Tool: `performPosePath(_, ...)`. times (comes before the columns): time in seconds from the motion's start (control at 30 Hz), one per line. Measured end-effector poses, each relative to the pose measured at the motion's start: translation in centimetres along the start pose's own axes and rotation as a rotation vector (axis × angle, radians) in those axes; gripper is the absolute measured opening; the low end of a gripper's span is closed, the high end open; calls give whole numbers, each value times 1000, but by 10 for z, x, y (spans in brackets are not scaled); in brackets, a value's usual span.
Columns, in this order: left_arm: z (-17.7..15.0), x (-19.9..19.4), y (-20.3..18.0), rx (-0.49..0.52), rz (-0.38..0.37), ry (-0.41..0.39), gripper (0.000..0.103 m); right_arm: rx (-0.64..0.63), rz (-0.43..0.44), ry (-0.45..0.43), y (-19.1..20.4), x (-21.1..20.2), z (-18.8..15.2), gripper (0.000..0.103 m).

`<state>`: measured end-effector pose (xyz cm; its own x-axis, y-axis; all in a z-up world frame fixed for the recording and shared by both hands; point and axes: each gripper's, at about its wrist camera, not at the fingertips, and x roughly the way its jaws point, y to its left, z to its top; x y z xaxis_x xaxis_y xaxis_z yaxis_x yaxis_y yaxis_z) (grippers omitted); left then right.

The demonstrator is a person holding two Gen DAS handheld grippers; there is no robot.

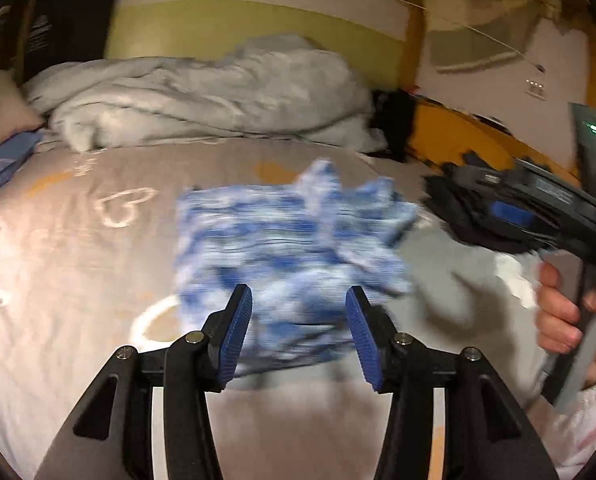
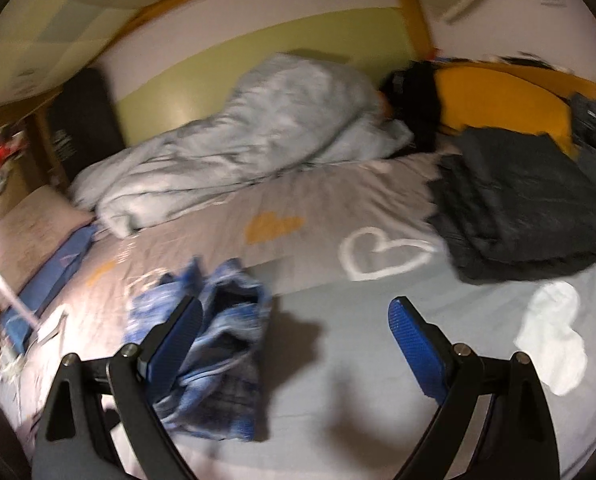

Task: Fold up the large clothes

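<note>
Blue-and-white patterned garment (image 1: 290,248) lying crumpled on the bed (image 1: 78,248), in the near middle of the grey heart-printed sheet, blurred in both views. Left gripper (image 1: 299,334) just above its near edge, jaws partly spread, nothing pinched, cloth showing beyond the gap but not pressed by the pads (image 1: 238,336). Right gripper (image 2: 294,356) spread wide and empty, over bare sheet just to the right of the garment, seen in the left wrist view gripped by a hand (image 1: 565,312) at the right edge. Further right, a stack of folded dark clothes (image 2: 525,216) and a small white cloth (image 2: 553,336); along the far side, a rumpled pale duvet (image 2: 258,136) and a yellow cushion (image 2: 493,96). Step in hand, by the look of it: between grasps on a still unfolded piece, likely dropped for spreading or re-gripping. Next move probably calls for finding two corners or a hem among the bunched folds, pinching one with each gripper, then drawing them apart to flatten the piece before any fold. Single layers hard to pick out in such a heap.
</note>
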<state>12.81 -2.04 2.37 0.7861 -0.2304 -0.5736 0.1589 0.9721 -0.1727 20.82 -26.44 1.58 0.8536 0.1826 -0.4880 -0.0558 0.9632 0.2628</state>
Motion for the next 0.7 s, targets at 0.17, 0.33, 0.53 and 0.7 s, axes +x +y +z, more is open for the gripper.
performPosePath(0.17,-8,18,35,-81,78,35,50,-120,187,23,40,4,-12,79)
performPosePath(0.33,-30,40,54,-162,71,115,52,-155,311,116,69,24,-28,50)
performPosePath(0.53,-37,40,55,-179,54,116,55,-146,256,202,77,65,-43,26)
performPosePath(0.7,-38,36,55,-186,47,124,58,-64,212,196,57,64,-41,6)
